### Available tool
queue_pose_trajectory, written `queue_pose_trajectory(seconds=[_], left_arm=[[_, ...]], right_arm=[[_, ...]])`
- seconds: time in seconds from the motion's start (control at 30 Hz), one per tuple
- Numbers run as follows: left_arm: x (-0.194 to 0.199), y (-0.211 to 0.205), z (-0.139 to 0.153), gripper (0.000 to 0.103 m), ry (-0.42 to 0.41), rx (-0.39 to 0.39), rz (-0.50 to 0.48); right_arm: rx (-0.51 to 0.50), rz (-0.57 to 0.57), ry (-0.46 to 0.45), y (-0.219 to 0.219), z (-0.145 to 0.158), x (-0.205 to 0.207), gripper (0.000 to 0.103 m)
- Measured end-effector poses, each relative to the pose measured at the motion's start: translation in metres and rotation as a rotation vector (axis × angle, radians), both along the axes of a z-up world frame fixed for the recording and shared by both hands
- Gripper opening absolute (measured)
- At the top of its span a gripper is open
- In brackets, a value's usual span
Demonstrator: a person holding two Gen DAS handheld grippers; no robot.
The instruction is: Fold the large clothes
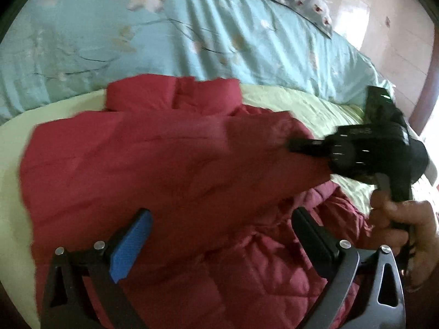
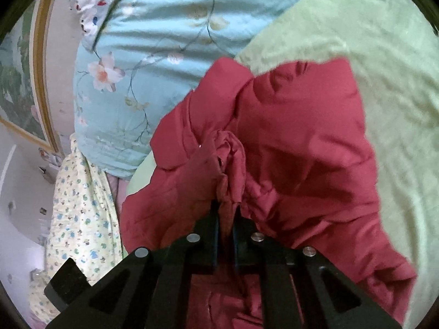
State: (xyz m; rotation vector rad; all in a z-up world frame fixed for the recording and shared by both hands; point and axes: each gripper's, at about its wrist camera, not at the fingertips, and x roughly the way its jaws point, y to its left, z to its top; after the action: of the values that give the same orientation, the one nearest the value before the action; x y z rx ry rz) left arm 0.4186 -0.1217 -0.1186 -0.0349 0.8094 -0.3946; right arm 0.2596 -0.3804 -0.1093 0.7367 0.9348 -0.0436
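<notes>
Right gripper (image 2: 227, 213): fingers (image 2: 214, 219) are pressing narrowly together on a bunched fold of the red padded jacket (image 2: 288, 142), the pinched cloth standing up directly ahead of the tips. In the left wrist view the same gripper (image 1: 295, 144) is reaching in from the right, its tips buried in a lifted flap of the garment.

Left gripper (image 1: 219, 235): fingers are standing wide apart, the blue pad (image 1: 131, 246) on one side and the dark finger (image 1: 312, 233) on the other, holding nothing. They are hovering over the near part of the jacket; whether they are touching it cannot be told.

Jacket: lying spread on the pale green sheet (image 1: 301, 101) of the bed, its long axis running away from the left fingers, collar (image 1: 175, 93) at the far end. The raised flap is crossing from the right side toward the middle.

Surroundings: a light blue floral quilt (image 1: 137, 41) is lying beyond the collar, and a small-print yellow cloth (image 2: 82, 205) is hanging at the bed's edge.

Judgement: the right hand is the nearer and already engaged; the coming move probably turns on carrying the flap across the garment's long axis while the open left fingers are steadying the near part.
</notes>
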Motion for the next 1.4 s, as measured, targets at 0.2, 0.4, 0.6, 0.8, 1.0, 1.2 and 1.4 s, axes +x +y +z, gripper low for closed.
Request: queue_pose_trajectory(seconds=[0.2, 0.4, 0.6, 0.8, 1.0, 1.2, 1.4], left_arm=[[-0.003, 0.051, 0.024, 0.096, -0.009, -0.033, 0.116], [0.023, 0.084, 0.023, 0.077, 0.047, -0.016, 0.196], [0.047, 0.1, -0.022, 0.077, 0.178, 0.025, 0.248], [0.043, 0.096, -0.03, 0.079, 0.164, 0.052, 0.266], [0.035, 0.097, -0.023, 0.078, 0.146, 0.06, 0.285], [-0.003, 0.103, 0.015, 0.074, -0.017, -0.079, 0.218], [0.021, 0.084, 0.0, 0.072, 0.067, 0.013, 0.191]], right_arm=[[-0.157, -0.016, -0.063, -0.004, 0.033, -0.024, 0.006], [-0.226, -0.015, 0.013, -0.009, 0.012, -0.027, 0.006], [-0.232, -0.007, 0.04, -0.011, -0.004, -0.026, 0.016], [-0.512, -0.068, -0.051, 0.021, 0.05, -0.042, 0.025], [-0.577, 0.136, -0.01, 0.068, 0.03, -0.013, 0.029], [-0.618, 0.164, 0.117, 0.056, -0.03, 0.001, 0.029], [-0.636, 0.169, 0.126, 0.056, -0.03, 0.003, 0.029]])
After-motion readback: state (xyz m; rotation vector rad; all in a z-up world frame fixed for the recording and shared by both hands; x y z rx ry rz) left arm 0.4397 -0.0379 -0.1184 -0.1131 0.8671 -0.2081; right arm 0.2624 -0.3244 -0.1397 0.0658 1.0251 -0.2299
